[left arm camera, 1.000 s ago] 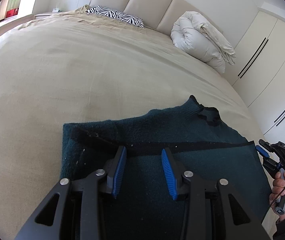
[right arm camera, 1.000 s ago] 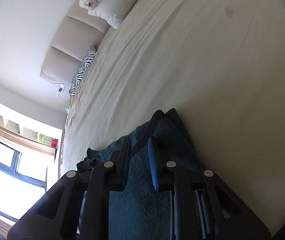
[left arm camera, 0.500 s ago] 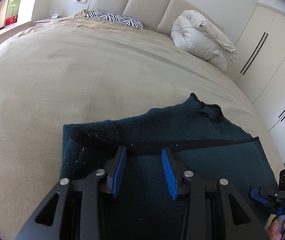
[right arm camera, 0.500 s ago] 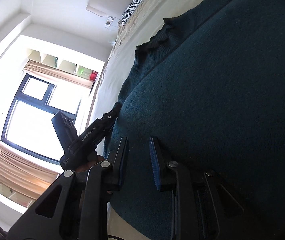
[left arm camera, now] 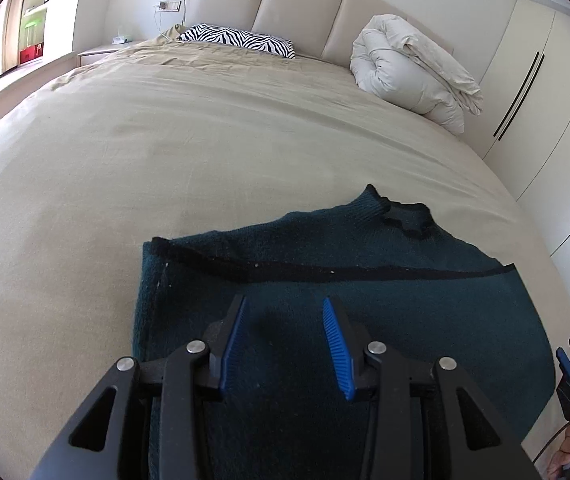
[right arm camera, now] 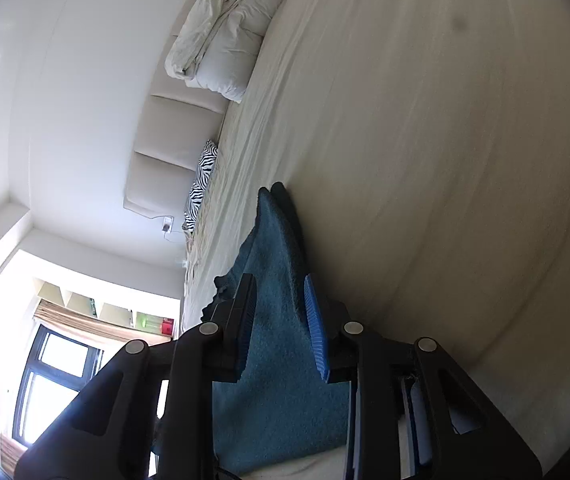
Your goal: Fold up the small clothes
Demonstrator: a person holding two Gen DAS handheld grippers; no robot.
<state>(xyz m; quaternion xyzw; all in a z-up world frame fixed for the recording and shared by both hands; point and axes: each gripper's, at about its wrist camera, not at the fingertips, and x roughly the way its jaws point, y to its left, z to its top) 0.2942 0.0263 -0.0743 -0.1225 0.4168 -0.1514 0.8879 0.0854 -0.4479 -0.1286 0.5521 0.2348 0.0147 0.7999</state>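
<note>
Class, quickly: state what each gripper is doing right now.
Left gripper: open, over the dark green sweater, holding nothing.
Right gripper: open, sweater fabric between its fingers, not clamped.

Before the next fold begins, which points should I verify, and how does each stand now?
1. Left tongs open above the dark green sweater: ok.
2. Right tongs open, holding nothing: ok.
3. Right tongs at the sweater's edge: ok; cloth lies between the blue pads.
4. Sweater flat on the bed: ok, already folded once.
5. Fold edge straight: cannot tell, near part hidden by the tongs.
</note>
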